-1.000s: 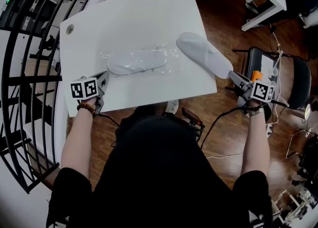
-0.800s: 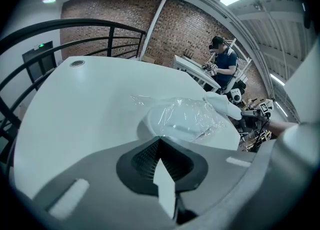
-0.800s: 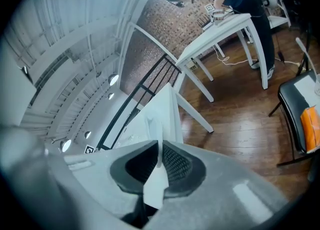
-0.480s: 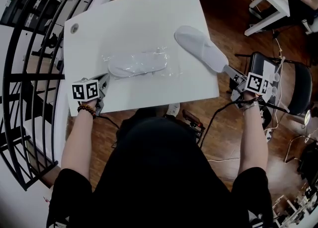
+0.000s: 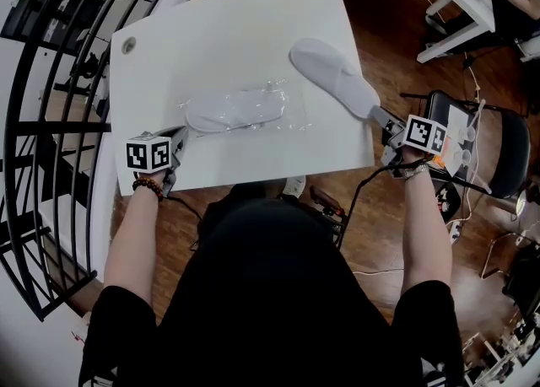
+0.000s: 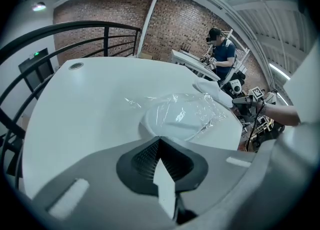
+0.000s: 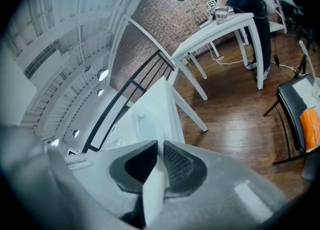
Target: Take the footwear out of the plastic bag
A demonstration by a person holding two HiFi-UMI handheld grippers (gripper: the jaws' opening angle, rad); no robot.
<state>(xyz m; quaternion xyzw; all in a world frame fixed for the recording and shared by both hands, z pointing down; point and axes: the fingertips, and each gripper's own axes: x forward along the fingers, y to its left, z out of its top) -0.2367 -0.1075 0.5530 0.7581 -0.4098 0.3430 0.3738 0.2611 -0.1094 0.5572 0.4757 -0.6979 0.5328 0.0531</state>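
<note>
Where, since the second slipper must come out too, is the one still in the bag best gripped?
Probably its right-hand end. The bagged slipper lies flat, lengthwise across the table, and the plastic bag looks loose and crumpled there, while the left gripper pinches its opposite end. Come in low from the right, jaws closing over the thin edge.

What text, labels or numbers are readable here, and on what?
No readable words or numbers.
Black-and-white square markers on left gripper and right gripper: patterns, no text.
Green lit mark on the black panel: too small to read.
White fabric slipper, clear plastic bag: no print visible.
</note>
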